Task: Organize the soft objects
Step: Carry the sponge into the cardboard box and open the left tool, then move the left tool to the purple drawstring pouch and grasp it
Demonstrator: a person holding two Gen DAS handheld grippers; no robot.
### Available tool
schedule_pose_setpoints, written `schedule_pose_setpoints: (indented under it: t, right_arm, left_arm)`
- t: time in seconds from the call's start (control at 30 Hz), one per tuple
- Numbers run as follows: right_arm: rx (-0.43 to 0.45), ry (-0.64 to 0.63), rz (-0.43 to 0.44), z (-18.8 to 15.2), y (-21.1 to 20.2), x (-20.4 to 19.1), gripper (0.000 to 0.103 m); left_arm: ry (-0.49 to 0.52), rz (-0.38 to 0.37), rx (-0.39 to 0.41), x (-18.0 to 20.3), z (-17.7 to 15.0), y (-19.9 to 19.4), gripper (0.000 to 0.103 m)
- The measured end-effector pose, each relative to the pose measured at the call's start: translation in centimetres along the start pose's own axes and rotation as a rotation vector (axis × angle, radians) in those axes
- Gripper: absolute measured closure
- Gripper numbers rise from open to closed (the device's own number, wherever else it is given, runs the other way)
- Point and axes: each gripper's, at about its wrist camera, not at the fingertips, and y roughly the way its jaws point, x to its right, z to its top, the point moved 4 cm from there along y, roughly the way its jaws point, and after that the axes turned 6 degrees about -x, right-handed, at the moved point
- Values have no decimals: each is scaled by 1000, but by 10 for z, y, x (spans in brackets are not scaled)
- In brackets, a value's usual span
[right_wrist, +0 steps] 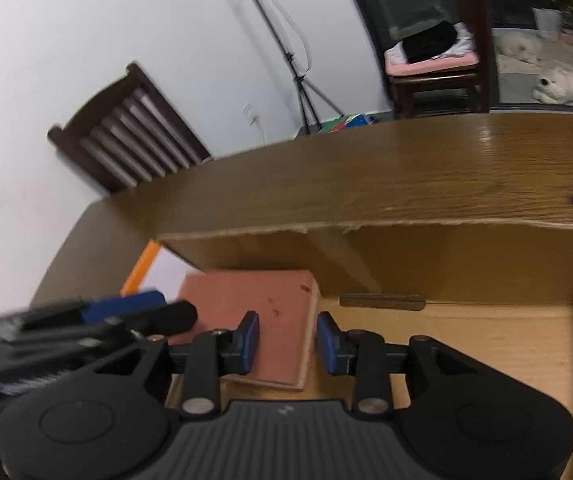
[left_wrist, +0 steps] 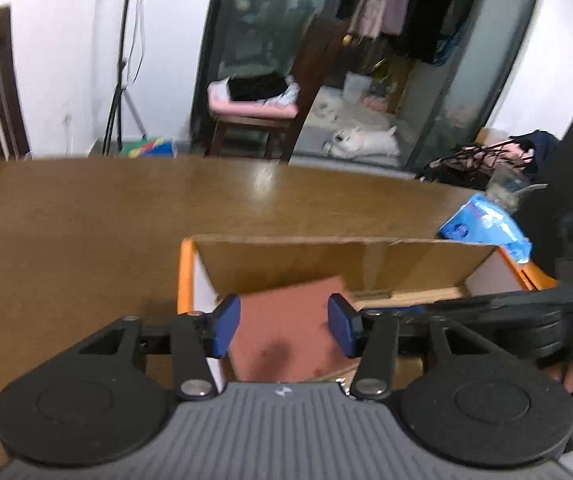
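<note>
nearest to me, my left gripper [left_wrist: 284, 326] hangs over the cardboard box [left_wrist: 366, 258], jaws parted with a clear gap and nothing between the pads; the reddish folded cloth [left_wrist: 286, 332] seen through that gap lies below, on the box floor, not pinched. my right gripper [right_wrist: 288, 342] sits just beside it, also over the box, its jaws narrower but likewise empty: in its view the cloth's right edge shows between the pads, lying flat underneath rather than gripped. i judge both grippers are clear of the cloth and it rests where it belongs.

the cloth sits in the near left corner of the box, square to the walls, which i read as tidy stacking that leaves the right part of the floor free for more soft things. a small dark strip [right_wrist: 382, 302] lies against the far wall of the box; i cannot tell what it is.

just past the right far corner of the box, a blue soft pack [left_wrist: 486, 228] leans at the rim on the table [left_wrist: 126, 208]. it looks like the next thing to gather, though that is my guess.

beyond the box stand 2 dark wooden chairs, 1 carrying a pink cushion [left_wrist: 252, 108].
</note>
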Motion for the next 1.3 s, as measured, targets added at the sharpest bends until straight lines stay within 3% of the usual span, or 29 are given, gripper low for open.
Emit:
schedule_pose_setpoints:
  t: [0.07, 0.27, 0.33, 0.47, 0.6, 0.77, 0.97, 1.13, 1.2, 1.3]
  right_arm:
    - [-4, -23, 21, 0, -2, -4, 70]
    - [48, -75, 16, 2, -39, -15, 70]
    - [74, -97, 2, 1, -64, -20, 69]
    - [170, -177, -82, -8, -131, -24, 54]
    - [232, -199, -109, -29, -193, -23, 47]
    - [328, -224, -124, -82, -254, -17, 35]
    - [398, -315, -101, -192, -275, -19, 29]
    - [376, -325, -82, -276, -271, -20, 28]
    - [354, -284, -86, -299, -266, -16, 28]
    - [389, -299, -134, -332, -259, -20, 27]
  left_arm:
    - [24, 11, 26, 2, 1, -3, 43]
    - [64, 47, 22, 14, 0, -15, 43]
    - [76, 59, 41, 19, 1, -33, 43]
    - [87, 81, 99, 34, -1, -84, 27]
    - [106, 112, 165, 53, -20, -142, 21]
    - [94, 133, 254, 67, -77, -198, 11]
    - [76, 156, 367, 84, -189, -237, 4]
    - [25, 152, 393, 87, -273, -248, 1]
    - [10, 163, 384, 87, -292, -246, 0]
    - [-9, 189, 352, 89, -317, -239, 0]
